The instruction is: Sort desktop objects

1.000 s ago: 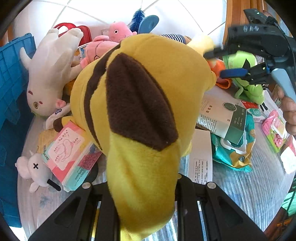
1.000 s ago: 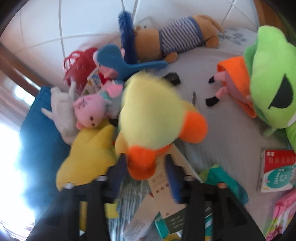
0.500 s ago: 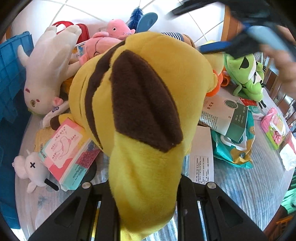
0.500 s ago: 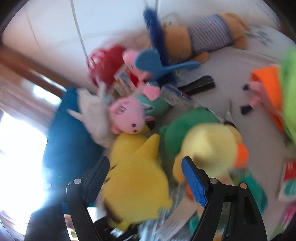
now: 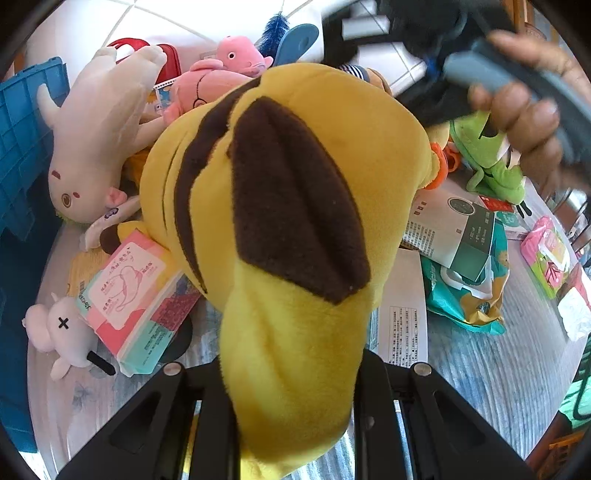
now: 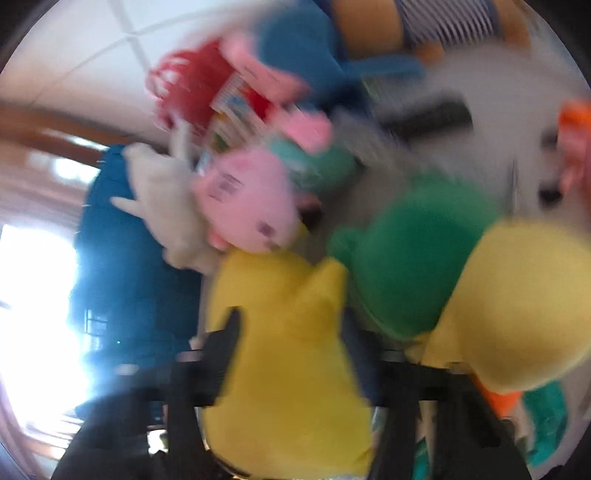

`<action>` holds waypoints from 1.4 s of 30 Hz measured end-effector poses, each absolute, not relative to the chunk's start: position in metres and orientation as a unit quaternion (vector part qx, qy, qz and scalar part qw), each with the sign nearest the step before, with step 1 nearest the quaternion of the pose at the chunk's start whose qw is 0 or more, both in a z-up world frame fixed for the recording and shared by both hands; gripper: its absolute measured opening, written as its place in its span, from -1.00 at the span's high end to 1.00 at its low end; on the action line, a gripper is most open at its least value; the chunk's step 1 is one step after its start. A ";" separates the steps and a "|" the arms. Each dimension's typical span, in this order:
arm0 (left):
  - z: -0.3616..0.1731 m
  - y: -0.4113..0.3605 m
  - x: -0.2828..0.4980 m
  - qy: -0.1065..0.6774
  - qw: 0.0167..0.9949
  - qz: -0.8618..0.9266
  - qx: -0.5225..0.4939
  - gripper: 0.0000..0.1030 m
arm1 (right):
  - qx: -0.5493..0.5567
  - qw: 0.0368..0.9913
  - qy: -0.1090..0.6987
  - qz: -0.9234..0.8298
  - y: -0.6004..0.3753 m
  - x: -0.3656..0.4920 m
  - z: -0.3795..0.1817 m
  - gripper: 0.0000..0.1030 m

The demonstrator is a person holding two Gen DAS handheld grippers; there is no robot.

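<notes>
Left gripper (image 5: 291,373) is clamped on the yellow plush (image 5: 288,206), which bulges forward from its jaws above the table (image 5: 491,369). Soft, light, squashy; a narrow limb pinches best. Right gripper (image 6: 295,354) is blurred, so I cannot tell its spread.

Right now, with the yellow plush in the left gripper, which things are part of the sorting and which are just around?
In the job:
yellow plush, clamped in the left gripper
white plush
pink pig plush
wet wipes pack
green frog plush
blue crate

Just around:
tiled wall
</notes>
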State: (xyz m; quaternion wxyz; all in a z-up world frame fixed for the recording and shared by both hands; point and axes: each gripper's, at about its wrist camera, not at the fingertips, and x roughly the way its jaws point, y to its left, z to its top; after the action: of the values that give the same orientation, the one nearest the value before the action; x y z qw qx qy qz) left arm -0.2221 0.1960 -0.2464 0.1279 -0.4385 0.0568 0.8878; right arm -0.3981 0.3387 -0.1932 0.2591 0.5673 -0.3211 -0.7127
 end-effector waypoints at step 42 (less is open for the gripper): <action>-0.088 0.164 -0.160 0.068 0.073 0.951 -0.293 0.67 | 0.379 0.364 -0.186 -0.830 0.288 -0.306 0.029 0.61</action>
State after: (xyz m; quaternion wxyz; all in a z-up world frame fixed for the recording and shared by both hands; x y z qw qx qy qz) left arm -0.1601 0.1639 -0.0881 0.0726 -0.2926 0.0680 0.9510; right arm -0.3062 0.2878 0.0285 0.3641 0.3793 -0.1860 -0.8300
